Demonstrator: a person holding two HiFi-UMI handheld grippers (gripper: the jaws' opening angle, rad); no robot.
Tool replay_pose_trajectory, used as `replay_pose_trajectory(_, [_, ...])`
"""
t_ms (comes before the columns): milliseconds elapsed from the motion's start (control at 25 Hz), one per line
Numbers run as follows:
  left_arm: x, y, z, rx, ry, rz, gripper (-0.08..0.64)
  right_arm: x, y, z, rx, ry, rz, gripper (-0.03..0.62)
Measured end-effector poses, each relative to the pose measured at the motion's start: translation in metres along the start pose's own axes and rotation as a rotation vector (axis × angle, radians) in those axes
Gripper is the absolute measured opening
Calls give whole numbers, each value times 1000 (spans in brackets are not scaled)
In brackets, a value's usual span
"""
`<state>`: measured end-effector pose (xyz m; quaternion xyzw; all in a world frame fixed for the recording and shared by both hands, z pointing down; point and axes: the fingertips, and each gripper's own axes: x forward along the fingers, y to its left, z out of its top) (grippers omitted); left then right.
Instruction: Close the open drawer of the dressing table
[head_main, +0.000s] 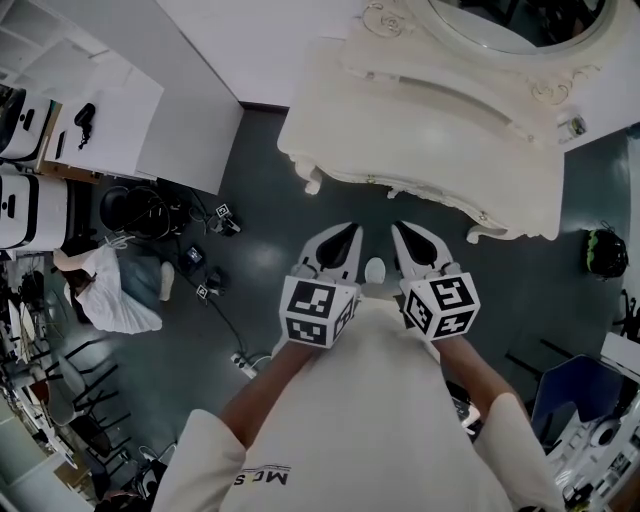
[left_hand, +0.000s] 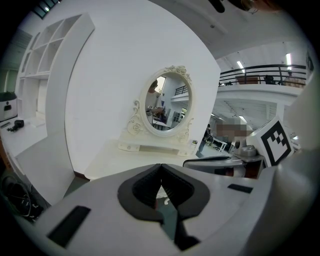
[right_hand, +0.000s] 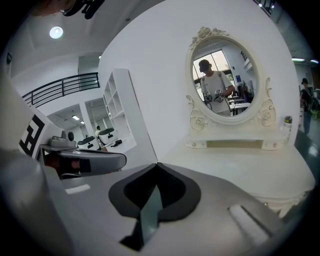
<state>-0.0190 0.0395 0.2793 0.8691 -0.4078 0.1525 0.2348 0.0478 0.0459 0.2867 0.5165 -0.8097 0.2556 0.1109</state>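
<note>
The white dressing table (head_main: 420, 130) with its oval mirror (head_main: 520, 25) stands just ahead of me. Seen from above, its top hides the front, and no pulled-out drawer shows in any view. My left gripper (head_main: 350, 232) and right gripper (head_main: 400, 230) hang side by side in front of the table's near edge, a little apart from it, both shut and empty. In the left gripper view the shut jaws (left_hand: 161, 167) point at the table (left_hand: 145, 155) and mirror (left_hand: 167, 102). The right gripper view has its shut jaws (right_hand: 157, 165) below the mirror (right_hand: 225, 80).
A white wall panel and shelving (head_main: 190, 90) stand to the left. A person (head_main: 110, 290) crouches on the dark floor at the left among cables (head_main: 215, 290). A blue chair (head_main: 580, 390) is at the right. A small bottle (head_main: 573, 127) stands on the table's right end.
</note>
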Motion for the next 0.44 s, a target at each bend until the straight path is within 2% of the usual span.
replay_pose_trajectory(440, [-10, -14, -14, 21, 22, -35, 9, -15, 3, -12, 19, -1, -41, 0])
